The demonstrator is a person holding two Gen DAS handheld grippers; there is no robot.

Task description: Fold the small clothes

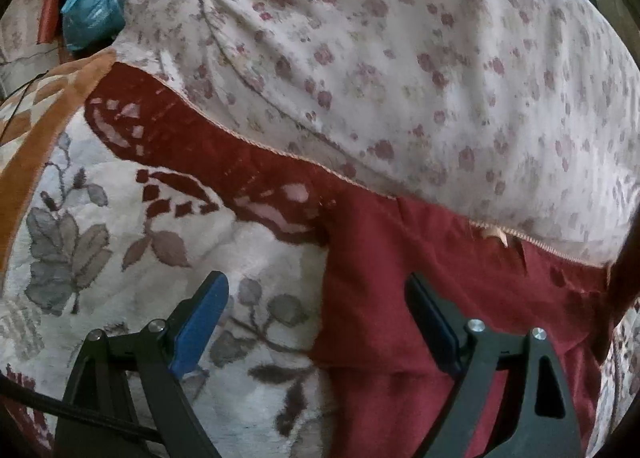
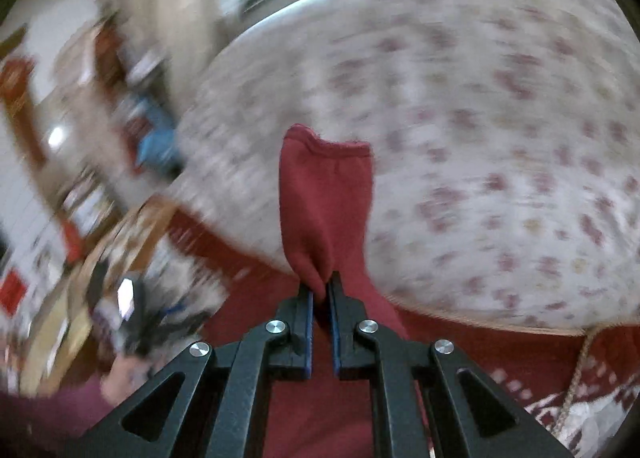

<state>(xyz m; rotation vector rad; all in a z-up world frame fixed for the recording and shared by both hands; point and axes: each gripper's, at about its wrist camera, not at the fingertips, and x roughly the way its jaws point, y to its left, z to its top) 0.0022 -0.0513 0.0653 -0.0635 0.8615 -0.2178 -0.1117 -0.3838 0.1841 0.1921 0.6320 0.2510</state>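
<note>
A small dark red garment [image 1: 400, 298] lies on the patterned rug beside the bed. My left gripper [image 1: 316, 298] is open, its blue-padded fingers [image 1: 200, 322] straddling the garment's left edge, one over the rug and one over the cloth. My right gripper [image 2: 320, 290] is shut on the red garment [image 2: 324, 193] and holds a fold of it lifted, the hem standing up above the fingertips. The right wrist view is blurred by motion.
A bed with a pale floral sheet [image 1: 400, 57] fills the far side. A cream and red floral rug [image 1: 120, 238] lies below. A blue plastic bag [image 1: 90, 13] sits at the far left. Blurred shelves and clutter [image 2: 100, 137] stand at left.
</note>
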